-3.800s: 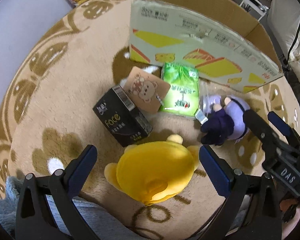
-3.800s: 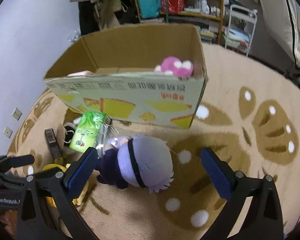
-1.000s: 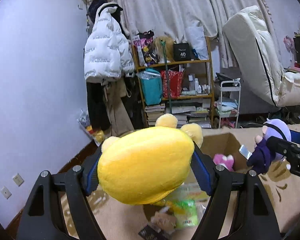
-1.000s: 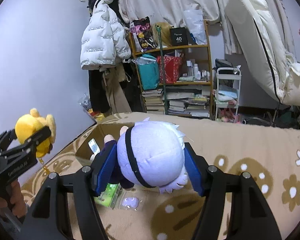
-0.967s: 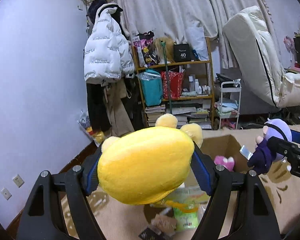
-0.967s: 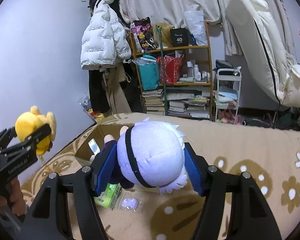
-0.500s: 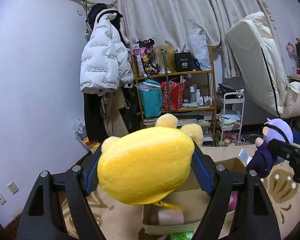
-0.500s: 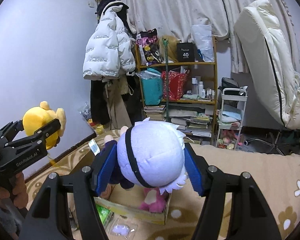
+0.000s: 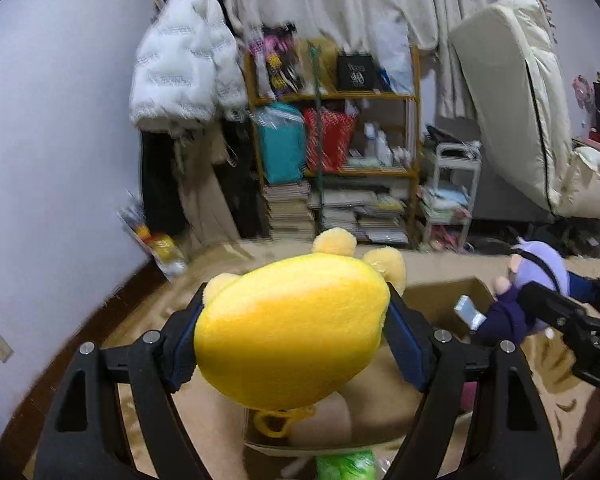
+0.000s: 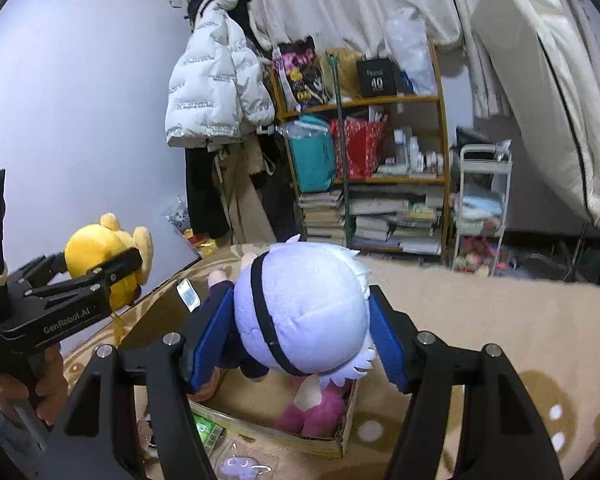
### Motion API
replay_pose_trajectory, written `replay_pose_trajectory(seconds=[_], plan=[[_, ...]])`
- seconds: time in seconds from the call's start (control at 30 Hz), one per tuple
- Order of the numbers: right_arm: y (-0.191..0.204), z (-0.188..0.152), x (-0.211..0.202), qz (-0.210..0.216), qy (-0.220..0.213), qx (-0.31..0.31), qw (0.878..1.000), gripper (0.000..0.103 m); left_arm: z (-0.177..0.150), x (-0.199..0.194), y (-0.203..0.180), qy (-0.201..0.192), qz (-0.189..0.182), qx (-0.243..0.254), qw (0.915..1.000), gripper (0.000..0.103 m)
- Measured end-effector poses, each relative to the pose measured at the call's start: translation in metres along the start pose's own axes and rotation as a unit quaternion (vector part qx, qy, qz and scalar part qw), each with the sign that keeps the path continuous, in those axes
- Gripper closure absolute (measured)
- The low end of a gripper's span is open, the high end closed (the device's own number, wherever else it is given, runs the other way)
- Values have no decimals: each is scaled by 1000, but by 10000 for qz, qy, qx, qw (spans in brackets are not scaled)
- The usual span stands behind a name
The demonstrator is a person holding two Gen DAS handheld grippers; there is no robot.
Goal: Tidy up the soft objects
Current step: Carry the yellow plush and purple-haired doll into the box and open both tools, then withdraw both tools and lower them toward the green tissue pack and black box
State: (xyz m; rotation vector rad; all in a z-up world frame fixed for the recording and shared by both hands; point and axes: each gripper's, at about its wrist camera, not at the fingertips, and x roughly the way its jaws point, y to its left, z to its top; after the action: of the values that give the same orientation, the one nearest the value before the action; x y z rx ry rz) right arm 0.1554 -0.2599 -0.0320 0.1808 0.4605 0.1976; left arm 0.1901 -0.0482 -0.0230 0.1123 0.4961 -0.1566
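A round yellow plush [image 9: 292, 328] fills the space between the blue pads of my left gripper [image 9: 294, 320]; the pads still press its sides while the jaws are opening. It hangs over the near edge of the open cardboard box [image 9: 444, 300]. My right gripper [image 10: 300, 328] is shut on a lavender-headed plush doll [image 10: 304, 312], held above the box's rim [image 10: 280, 436]. A pink plush [image 10: 316, 404] lies inside the box. In the right wrist view the yellow plush [image 10: 96, 256] and left gripper [image 10: 112, 276] are at the left, with a hand below.
A green packet [image 9: 344, 466] lies on the beige patterned rug in front of the box. Behind stand a wooden shelf [image 10: 364, 176] crammed with books and bags, a hanging white jacket [image 10: 216, 84], a small white cart [image 10: 484, 208] and an upright mattress [image 10: 548, 92].
Both grippers have carried their plush toys forward and slightly down toward the box, which now sits closer beneath them. The left wrist view is blurred by the motion.
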Motion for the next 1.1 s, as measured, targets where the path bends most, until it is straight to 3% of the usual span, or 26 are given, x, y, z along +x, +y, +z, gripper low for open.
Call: replay_pose_trajectory(seconds=[0.37, 0.57, 0.77, 0.87, 1.1], plan=[[-16, -22, 28, 52, 393, 173, 9991, 31, -13, 26, -12, 476, -5, 122, 9988, 18], [-18, -30, 34, 18, 527, 161, 9985, 31, -20, 19, -3, 575, 52, -204, 9981, 13], [-13, -29, 31, 37, 532, 5, 9986, 30, -15, 11, -3, 488, 197, -81, 9986, 10], [-11, -28, 26, -8, 492, -37, 9988, 18, -13, 4, -6, 570, 294, 94, 9979, 10], [-10, -24, 10, 58, 348, 38, 9994, 0, -12, -24, -2, 407, 420, 164, 9982, 3]])
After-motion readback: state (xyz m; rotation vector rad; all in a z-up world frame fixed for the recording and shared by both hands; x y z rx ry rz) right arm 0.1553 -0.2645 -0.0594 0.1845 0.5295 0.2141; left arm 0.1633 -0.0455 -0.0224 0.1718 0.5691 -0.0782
